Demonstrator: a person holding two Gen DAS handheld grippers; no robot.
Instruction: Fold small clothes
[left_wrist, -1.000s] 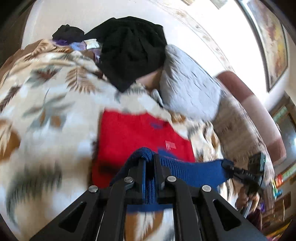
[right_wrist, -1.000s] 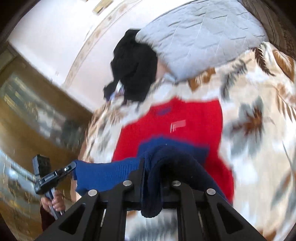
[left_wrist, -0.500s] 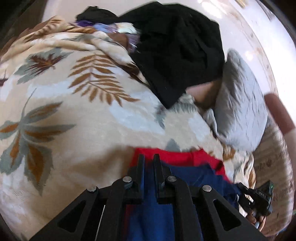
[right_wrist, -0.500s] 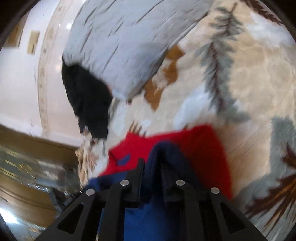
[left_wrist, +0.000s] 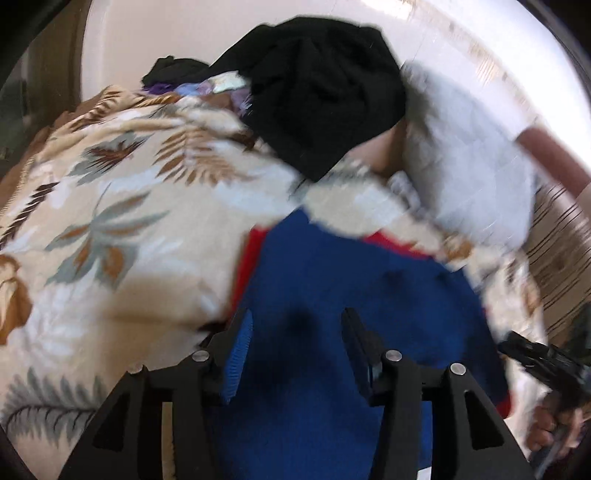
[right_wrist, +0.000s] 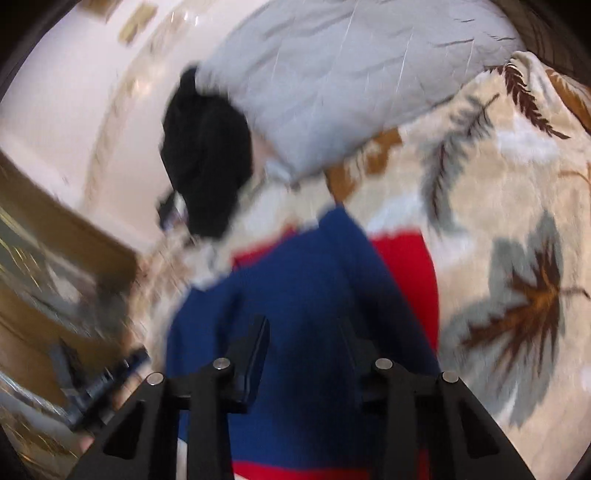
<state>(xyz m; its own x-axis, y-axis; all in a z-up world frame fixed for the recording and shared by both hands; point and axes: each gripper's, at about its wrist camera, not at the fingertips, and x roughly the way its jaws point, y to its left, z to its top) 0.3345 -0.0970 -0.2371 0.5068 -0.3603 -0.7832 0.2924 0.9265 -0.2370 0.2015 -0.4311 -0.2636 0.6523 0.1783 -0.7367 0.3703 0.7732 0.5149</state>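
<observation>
The blue knit garment (left_wrist: 354, 295) is laid over the red garment (right_wrist: 406, 266) on the leaf-print blanket (left_wrist: 110, 221). Both hand-held grippers, left (left_wrist: 295, 343) and right (right_wrist: 306, 343), are spread, holding nothing; edges should be squared before withdrawal.

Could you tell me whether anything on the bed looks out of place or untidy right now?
The blue garment lies over the red garment, leaving only red edges showing. Behind them, a black garment sits in a crumpled heap beside the grey pillow. Both grippers, left and right, are open.
</observation>
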